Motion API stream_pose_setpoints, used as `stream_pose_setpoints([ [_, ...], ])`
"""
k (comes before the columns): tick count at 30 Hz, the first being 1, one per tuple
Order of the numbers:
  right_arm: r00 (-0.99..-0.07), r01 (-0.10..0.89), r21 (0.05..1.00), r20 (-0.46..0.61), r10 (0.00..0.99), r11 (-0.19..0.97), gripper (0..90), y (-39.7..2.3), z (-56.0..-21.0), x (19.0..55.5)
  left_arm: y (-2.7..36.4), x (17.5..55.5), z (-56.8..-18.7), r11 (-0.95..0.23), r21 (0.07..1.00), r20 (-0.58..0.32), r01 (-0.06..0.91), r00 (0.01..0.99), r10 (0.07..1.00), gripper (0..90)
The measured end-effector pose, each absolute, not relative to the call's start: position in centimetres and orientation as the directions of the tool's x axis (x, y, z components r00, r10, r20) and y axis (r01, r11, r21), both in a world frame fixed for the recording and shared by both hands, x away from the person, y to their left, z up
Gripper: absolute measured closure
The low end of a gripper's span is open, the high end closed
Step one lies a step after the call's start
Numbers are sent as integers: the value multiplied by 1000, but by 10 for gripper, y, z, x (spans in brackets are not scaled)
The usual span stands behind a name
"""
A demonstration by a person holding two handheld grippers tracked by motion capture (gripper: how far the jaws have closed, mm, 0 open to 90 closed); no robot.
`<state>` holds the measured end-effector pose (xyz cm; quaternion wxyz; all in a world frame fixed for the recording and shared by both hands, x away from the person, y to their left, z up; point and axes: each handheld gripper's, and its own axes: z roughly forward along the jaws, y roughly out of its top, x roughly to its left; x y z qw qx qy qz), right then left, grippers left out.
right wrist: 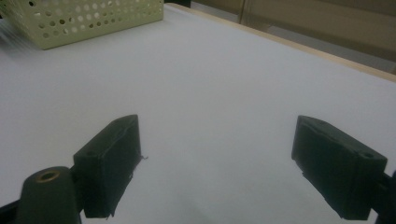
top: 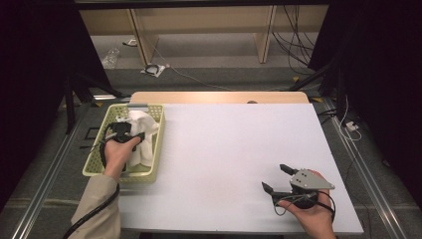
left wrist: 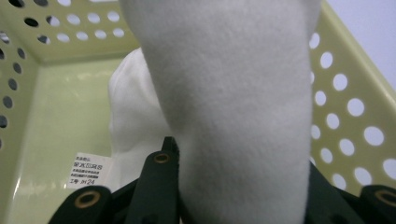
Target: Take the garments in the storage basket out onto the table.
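— Tongs first: where do they stand?
— Left tongs (top: 130, 130) clamp the soft white cloth (left wrist: 233, 93) inside the pale green perforated plastic basket (top: 99, 164) at the bench's (top: 224, 149) left edge.
— And the right tongs (top: 277, 178)?
— Wide apart, empty, well off to the cloth's right; the left hand is nearer.

Basket (top: 102, 159): on table (top: 234, 149), far-left edge. Cloth (top: 144, 134): in basket, toward its back. Left gripper (top: 130, 135): in basket, on cloth. Right gripper (top: 276, 178): over table, near-right corner, well apart.
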<state>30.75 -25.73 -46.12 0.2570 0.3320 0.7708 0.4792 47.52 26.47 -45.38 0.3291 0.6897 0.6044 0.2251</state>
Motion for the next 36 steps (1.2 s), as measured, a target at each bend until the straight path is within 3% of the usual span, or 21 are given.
stream_pose_setpoints([
  [15,-658,258,911,-79,749,323,167,-256,-461,308,263,461,-432,-52,841,-56,538,182,982,708],
  [36,-658,250,908,-96,747,337,167,-256,-461,308,263,451,-411,2,891,-100,454,192,976,707],
])
